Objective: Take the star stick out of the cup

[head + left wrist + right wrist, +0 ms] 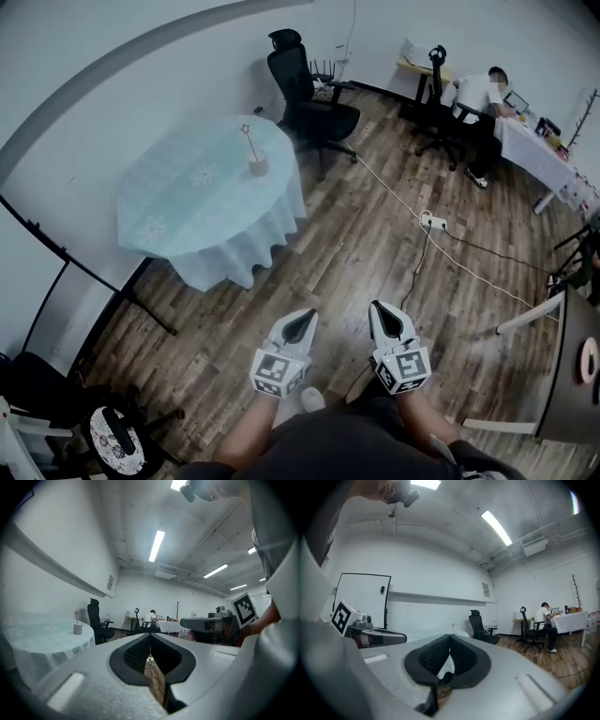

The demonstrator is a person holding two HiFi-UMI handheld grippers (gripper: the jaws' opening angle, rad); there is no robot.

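Note:
A small pale cup (258, 168) stands near the far edge of a round table (187, 202) covered with a light blue cloth. The star stick (248, 137) rises upright from it. In the left gripper view the cup (78, 629) and the star stick (76, 614) are far off at the left. Only the star stick's tip (452, 626) shows above the jaws in the right gripper view. My left gripper (304, 319) and right gripper (383, 311) are held low over the wooden floor, well short of the table. Both are shut with nothing in them.
A black office chair (307, 94) stands just behind the table. A person (483, 94) sits at a desk at the far right. A power strip (432, 222) with cables lies on the floor. A dark table (572, 370) is at right, a stool (117, 439) at lower left.

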